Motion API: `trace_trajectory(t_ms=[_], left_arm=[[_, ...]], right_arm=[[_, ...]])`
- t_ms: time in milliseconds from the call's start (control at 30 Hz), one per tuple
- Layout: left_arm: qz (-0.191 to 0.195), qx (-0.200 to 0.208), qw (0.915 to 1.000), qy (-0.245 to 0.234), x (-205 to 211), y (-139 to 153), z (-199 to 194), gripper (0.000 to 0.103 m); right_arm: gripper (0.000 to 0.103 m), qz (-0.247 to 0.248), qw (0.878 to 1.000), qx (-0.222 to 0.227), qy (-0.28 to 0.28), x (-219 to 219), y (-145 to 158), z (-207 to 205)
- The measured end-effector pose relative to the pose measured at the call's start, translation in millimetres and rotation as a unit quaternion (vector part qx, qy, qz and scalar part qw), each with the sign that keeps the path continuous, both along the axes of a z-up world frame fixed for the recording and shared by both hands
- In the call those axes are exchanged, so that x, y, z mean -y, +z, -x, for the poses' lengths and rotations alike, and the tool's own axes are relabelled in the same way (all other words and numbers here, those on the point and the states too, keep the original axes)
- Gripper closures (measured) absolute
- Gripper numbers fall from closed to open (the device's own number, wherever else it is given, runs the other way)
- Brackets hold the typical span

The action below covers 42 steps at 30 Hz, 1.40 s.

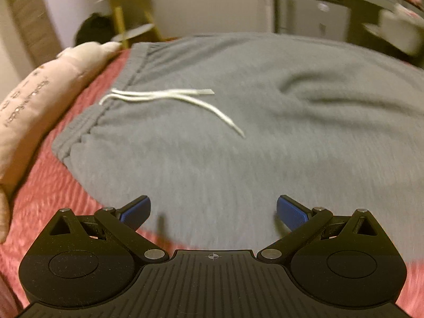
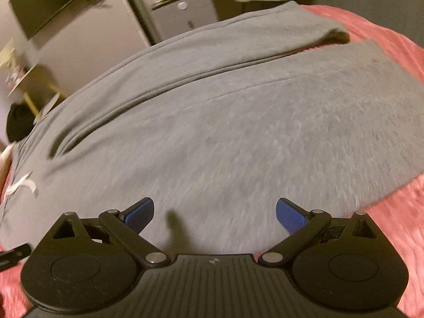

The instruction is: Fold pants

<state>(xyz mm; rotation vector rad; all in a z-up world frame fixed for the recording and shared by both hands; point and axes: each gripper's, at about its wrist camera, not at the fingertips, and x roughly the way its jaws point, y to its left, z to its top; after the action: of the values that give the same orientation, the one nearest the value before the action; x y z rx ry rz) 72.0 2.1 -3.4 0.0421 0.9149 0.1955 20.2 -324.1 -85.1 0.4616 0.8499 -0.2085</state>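
1. The left gripper [image 1: 213, 212] has its jaws spread wide and grips nothing; its blue pads [image 1: 291, 212] hang above grey cloth.
2. The right gripper [image 2: 214, 213] is likewise wide apart and empty.
3. The grey pants [image 1: 238, 132] lie flat directly ahead of both sets of jaws, on a pink bedspread [image 1: 47, 198].
4. Ahead and left of the left jaws, the white drawstring [image 1: 169, 96] trails from the waistband [image 1: 87, 122].
5. Ahead of the right jaws, the two legs [image 2: 251, 100] run side by side toward the far right.
6. Far left of the left jaws lies a pale pillow [image 1: 39, 90].
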Motion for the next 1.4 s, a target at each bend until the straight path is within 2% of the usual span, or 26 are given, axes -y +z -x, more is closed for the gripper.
trace_trajectory(t_ms=[100,167,233,300,333,400,500,533,567,600,667,700,733,800,900,933,1000,1067,1133,1167,1233,1300,1400], left_arm=[[0.035,0.019,0.9979,0.052,-4,6,-31,0.000],[0.050,0.045,0.9944,0.082,-7,4,-50,0.000],[0.044,0.067,0.9911,0.106,-11,-2,-64,0.000],[0.022,0.099,0.9865,0.129,-20,-11,-71,0.000],[0.008,0.114,0.9836,0.139,-26,-15,-72,0.000],[-0.013,0.140,0.9771,0.160,-38,-23,-74,0.000],[-0.004,0.155,0.9688,0.194,-60,-32,-85,0.000],[0.004,0.161,0.9657,0.203,-65,-35,-88,0.000],[0.011,0.171,0.9627,0.210,-70,-40,-90,0.000],[0.018,0.176,0.9616,0.210,-73,-45,-91,0.000],[0.036,0.163,0.9631,0.211,-78,-54,-95,0.000],[0.039,0.154,0.9646,0.211,-80,-56,-98,0.000],[0.034,0.149,0.9654,0.212,-80,-57,-101,0.000],[0.023,0.149,0.9658,0.211,-77,-59,-102,0.000],[0.013,0.143,0.9660,0.215,-74,-65,-107,0.000],[0.011,0.142,0.9658,0.217,-73,-65,-108,0.000],[0.011,0.142,0.9649,0.220,-74,-66,-109,0.000],[0.017,0.145,0.9642,0.222,-77,-66,-108,0.000],[0.022,0.144,0.9641,0.222,-78,-66,-109,0.000],[0.025,0.145,0.9639,0.222,-79,-66,-108,0.000],[0.035,0.148,0.9633,0.222,-81,-65,-107,0.000],[0.052,0.158,0.9610,0.221,-85,-63,-102,0.000],[0.087,0.185,0.9536,0.221,-92,-58,-91,0.000]], right_arm=[[0.004,-0.023,0.999,0.002,-0.035,11,-15,-9],[0.004,-0.022,0.999,0.006,-0.038,13,-18,-13],[0.004,-0.011,1.000,-0.018,-0.023,13,-18,-20],[0.004,0.009,0.997,-0.072,0.021,15,-8,-42],[0.004,0.009,0.997,-0.075,0.025,21,1,-53],[0.004,-0.024,0.999,-0.022,0.003,47,24,-77],[0.004,-0.057,0.996,0.036,-0.051,89,52,-140],[0.009,-0.060,0.995,0.048,-0.068,100,57,-162],[0.019,-0.065,0.992,0.056,-0.092,111,60,-189],[0.023,-0.073,0.990,0.060,-0.107,120,61,-212],[0.033,-0.082,0.986,0.056,-0.133,135,60,-266],[0.033,-0.074,0.985,0.053,-0.145,139,58,-285],[0.031,-0.059,0.983,0.047,-0.164,142,56,-305],[0.021,-0.053,0.976,0.027,-0.208,154,47,-342],[0.018,-0.087,0.963,-0.003,-0.254,164,24,-374],[0.016,-0.081,0.962,-0.015,-0.262,162,16,-381],[0.016,-0.032,0.964,-0.026,-0.265,153,11,-394],[0.032,0.023,0.963,-0.041,-0.265,145,10,-401],[0.082,0.062,0.959,-0.045,-0.272,142,10,-396],[0.097,0.053,0.962,-0.029,-0.265,148,14,-391],[0.098,0.027,0.964,0.007,-0.263,150,24,-362],[0.098,0.015,0.968,0.063,-0.243,146,41,-317],[0.099,-0.003,0.963,0.142,-0.229,137,58,-220]])
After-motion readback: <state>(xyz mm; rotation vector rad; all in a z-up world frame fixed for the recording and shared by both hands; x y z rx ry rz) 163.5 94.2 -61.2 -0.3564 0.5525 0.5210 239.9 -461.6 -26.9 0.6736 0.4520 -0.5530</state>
